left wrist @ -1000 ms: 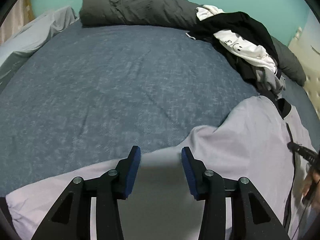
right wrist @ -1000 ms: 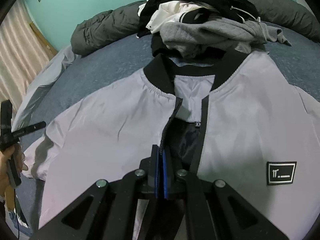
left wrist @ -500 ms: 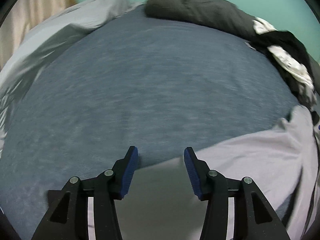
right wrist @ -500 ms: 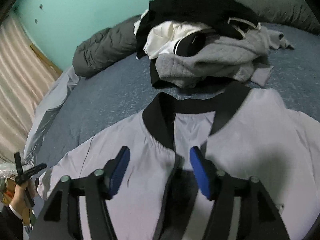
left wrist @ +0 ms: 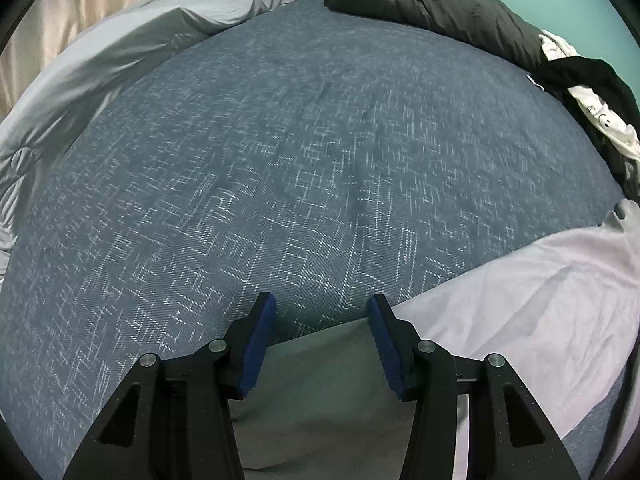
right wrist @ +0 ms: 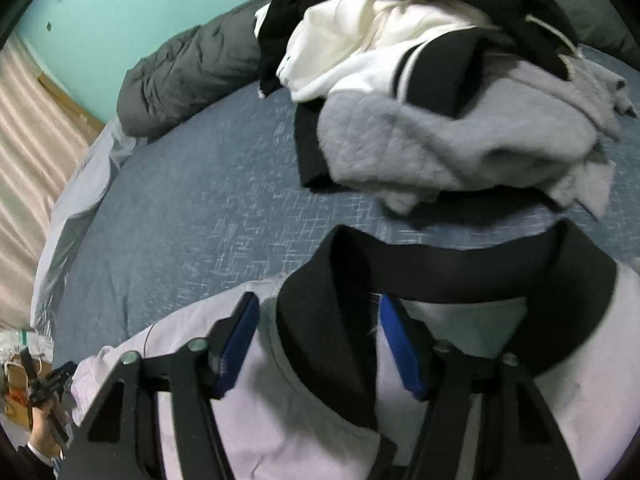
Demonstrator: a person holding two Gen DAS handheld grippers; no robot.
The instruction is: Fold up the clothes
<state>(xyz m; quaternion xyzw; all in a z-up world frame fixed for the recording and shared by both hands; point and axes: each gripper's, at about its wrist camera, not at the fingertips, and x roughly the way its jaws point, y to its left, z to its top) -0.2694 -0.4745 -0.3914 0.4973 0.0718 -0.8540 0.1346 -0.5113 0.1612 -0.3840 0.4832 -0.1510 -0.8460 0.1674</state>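
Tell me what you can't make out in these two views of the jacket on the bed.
- Jacket front and zip: right wrist view, hidden behind the right gripper and cut by the bottom edge.
- Sleeve cuff: left wrist view, hidden under the left gripper.
- Clothes pile: right wrist view, blurred, top cut off; count unclear.
- Hand: corner, mostly cut off.

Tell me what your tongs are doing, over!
Left tongs open over the jacket sleeve. Right tongs open, straddling its black collar. Nothing gripped. Clothes pile sits just past the collar.
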